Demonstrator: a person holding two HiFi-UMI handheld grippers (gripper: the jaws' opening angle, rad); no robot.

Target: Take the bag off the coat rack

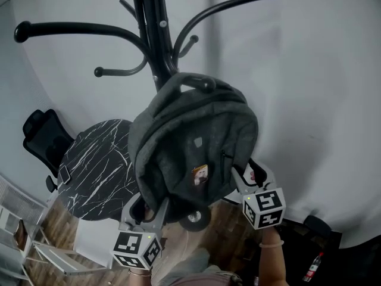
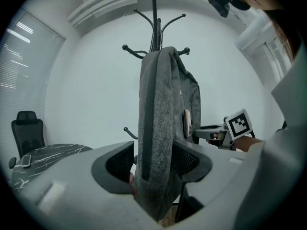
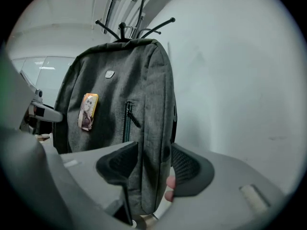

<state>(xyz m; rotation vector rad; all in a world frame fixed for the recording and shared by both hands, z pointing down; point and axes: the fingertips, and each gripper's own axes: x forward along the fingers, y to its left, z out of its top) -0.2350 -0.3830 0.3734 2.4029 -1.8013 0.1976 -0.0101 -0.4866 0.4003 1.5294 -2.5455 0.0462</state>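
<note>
A grey backpack (image 1: 196,142) hangs by its top handle on a hook of the black coat rack (image 1: 152,34). My left gripper (image 1: 146,210) is at the bag's lower left edge and my right gripper (image 1: 245,174) at its lower right side. In the left gripper view the backpack's (image 2: 160,109) side panel stands between the wide-apart pads of my left gripper (image 2: 152,164); the right gripper's marker cube (image 2: 239,124) shows beyond. In the right gripper view the backpack's (image 3: 120,104) edge sits between the spread pads of my right gripper (image 3: 151,164). Neither grips the fabric.
A round black marble table (image 1: 98,165) with a phone (image 1: 64,174) stands left of the rack. A black office chair (image 1: 41,136) is behind it, and a white frame (image 1: 24,231) sits at the lower left. A white wall lies behind the rack. A bottle (image 1: 315,267) stands low right.
</note>
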